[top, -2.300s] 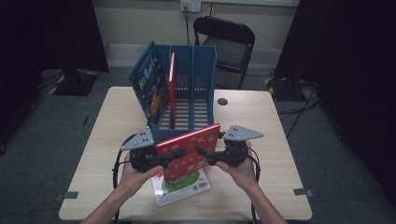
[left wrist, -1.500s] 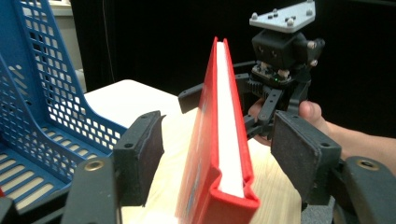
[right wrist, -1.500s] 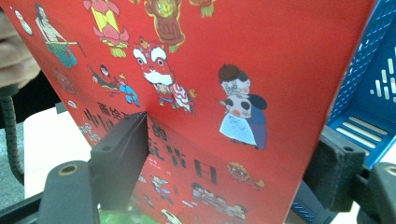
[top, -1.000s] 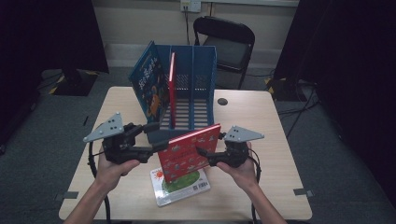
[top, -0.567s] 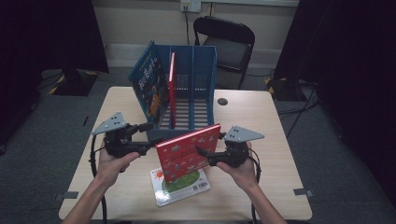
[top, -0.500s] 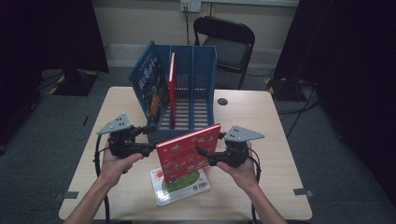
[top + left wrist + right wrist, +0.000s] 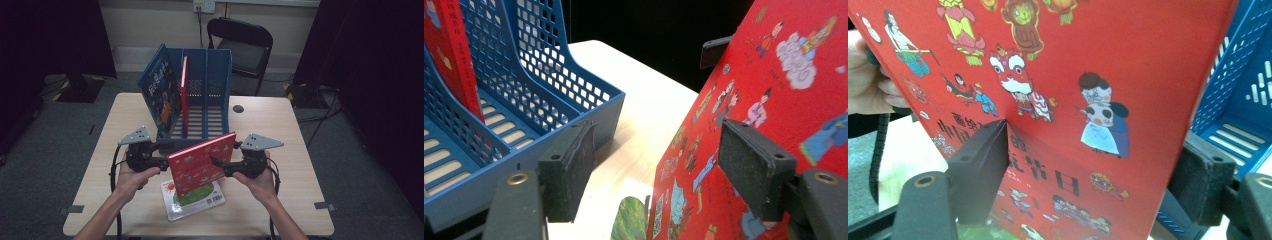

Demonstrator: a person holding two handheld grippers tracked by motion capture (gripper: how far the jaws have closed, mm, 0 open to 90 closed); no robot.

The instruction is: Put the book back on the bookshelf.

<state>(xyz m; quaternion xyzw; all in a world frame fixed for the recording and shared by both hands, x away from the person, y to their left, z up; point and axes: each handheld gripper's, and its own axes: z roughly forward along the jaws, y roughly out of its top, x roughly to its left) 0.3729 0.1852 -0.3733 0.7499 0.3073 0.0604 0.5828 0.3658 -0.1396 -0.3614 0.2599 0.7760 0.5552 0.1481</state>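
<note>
A red picture book (image 7: 200, 162) stands tilted in the air over the table, with my right gripper (image 7: 216, 164) shut on its right side. In the right gripper view the red cover (image 7: 1098, 75) spans the space between the jaws of that gripper (image 7: 1093, 145). My left gripper (image 7: 165, 154) is open right at the book's left edge. In the left gripper view its jaws (image 7: 659, 145) stand wide apart, the right pad (image 7: 754, 175) in front of the red cover (image 7: 784, 100). A white and green book (image 7: 197, 200) lies flat underneath.
A blue file rack (image 7: 220, 90) stands at the back middle of the table (image 7: 280, 130), close ahead of my left gripper. It holds a leaning blue book (image 7: 160, 92) and an upright red book (image 7: 184, 95). A black chair (image 7: 245, 45) is behind. A small dark disc (image 7: 238, 108) lies right of the rack.
My left gripper let go of the red book, swung out to the left, and has now come back beside its left edge. The right gripper and the book stayed put.
</note>
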